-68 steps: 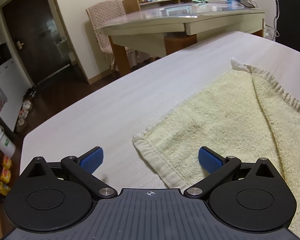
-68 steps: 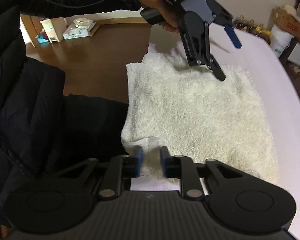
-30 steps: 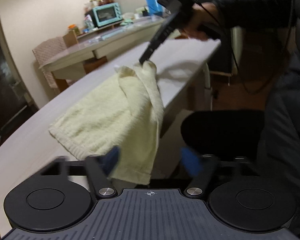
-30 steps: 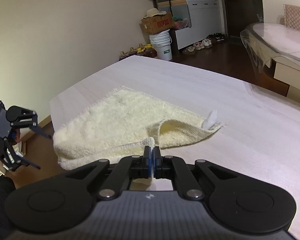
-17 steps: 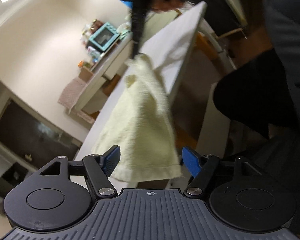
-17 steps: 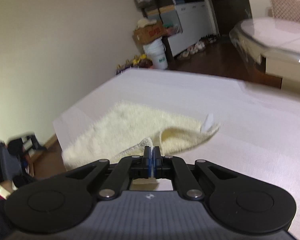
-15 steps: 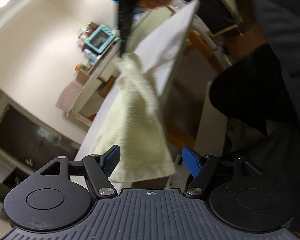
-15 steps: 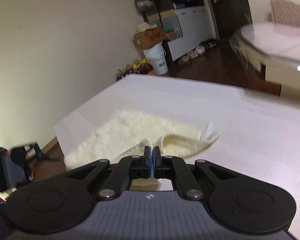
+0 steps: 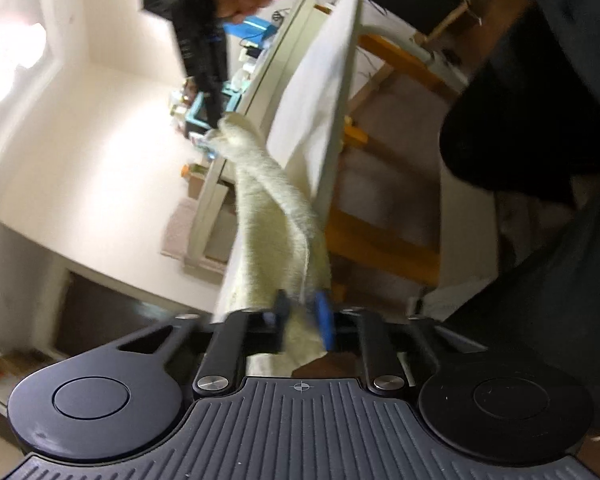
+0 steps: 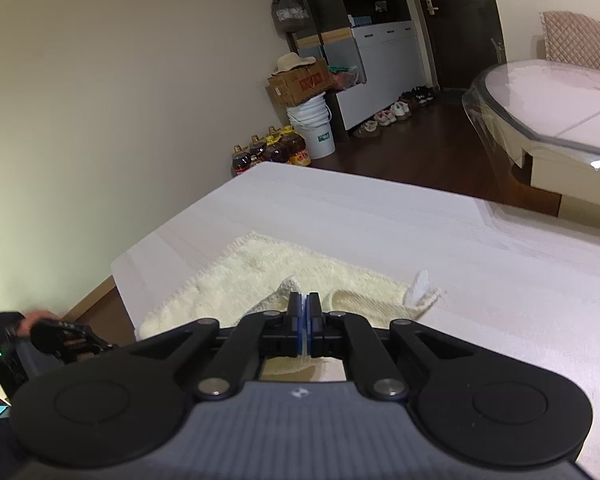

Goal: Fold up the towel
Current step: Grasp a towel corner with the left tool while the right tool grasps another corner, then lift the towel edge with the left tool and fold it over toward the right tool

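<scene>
A cream towel (image 10: pixel 260 276) lies partly on the white table (image 10: pixel 380 216), its near edge lifted. My right gripper (image 10: pixel 304 302) is shut on that lifted edge. In the left wrist view, which is rolled to one side, the towel (image 9: pixel 276 216) stretches as a narrow band from the right gripper (image 9: pixel 216 124) to my left gripper (image 9: pixel 302 314). The left jaws are closing, and the towel's lower corner fills the gap between the blue pads (image 9: pixel 325 320). A hand holds the left gripper (image 10: pixel 66 340) below the table's corner in the right wrist view.
The table's edge (image 9: pixel 340 92) and wooden legs (image 9: pixel 380 240) run beside the hanging towel. The person's dark clothing (image 9: pixel 540 120) fills the right. Beyond the table are a glass-topped dining table (image 10: pixel 560 92), a white bucket (image 10: pixel 314 130), oil bottles (image 10: pixel 272 148) and a carton (image 10: pixel 300 80).
The left jaws, wide apart half a second ago, have come together on the towel's hanging corner. The left view has rolled further. The right gripper stays shut on the other corner.
</scene>
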